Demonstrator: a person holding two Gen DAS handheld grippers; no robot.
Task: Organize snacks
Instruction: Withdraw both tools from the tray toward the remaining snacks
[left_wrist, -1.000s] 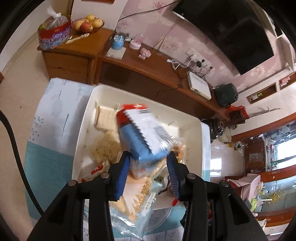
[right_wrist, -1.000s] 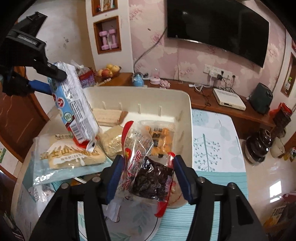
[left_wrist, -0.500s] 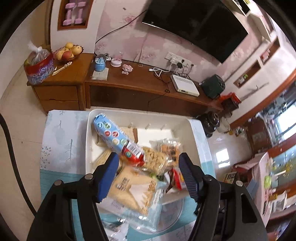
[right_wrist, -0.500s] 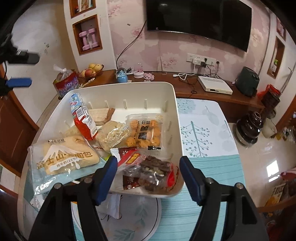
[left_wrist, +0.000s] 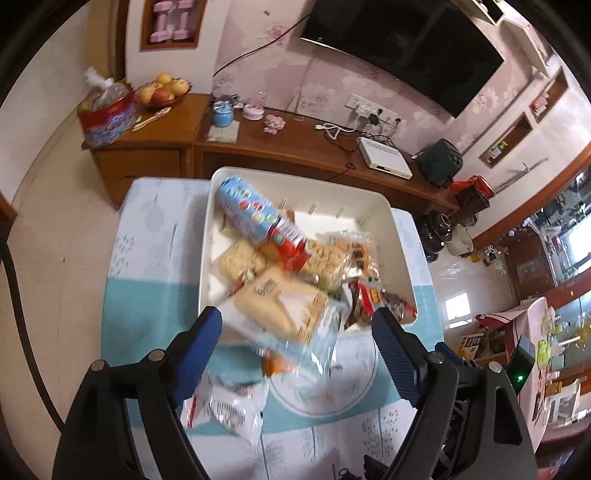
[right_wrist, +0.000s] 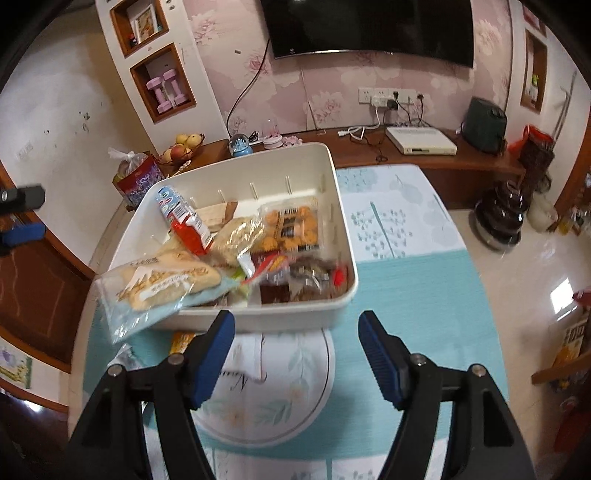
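Note:
A white bin (right_wrist: 343, 236) (left_wrist: 400, 243) on the table holds several snack packs. A blue and red biscuit pack (left_wrist: 258, 225) (right_wrist: 183, 221) leans against the bin's left wall. A large bread bag (right_wrist: 162, 288) (left_wrist: 277, 314) hangs over the near rim. A dark red snack packet (right_wrist: 306, 277) (left_wrist: 376, 302) lies in the near right corner. My left gripper (left_wrist: 295, 332) hovers above the near rim, jaws opening, nothing between its pads. My right gripper (right_wrist: 295, 332) is open and empty, just in front of the bin. A white wrapped snack (left_wrist: 221, 406) and an orange packet (right_wrist: 181, 341) lie on the tablecloth.
The table (right_wrist: 406, 295) carries a teal and white cloth with a round printed mat. Behind it runs a wooden sideboard (right_wrist: 424, 155) with a fruit bowl (left_wrist: 162, 90), a snack bag, a white box and cables. A TV hangs on the wall.
The left gripper let go of the blue and red biscuit pack, which now lies in the bin, and drew back while widening. The right gripper released the dark red packet into the bin and pulled back.

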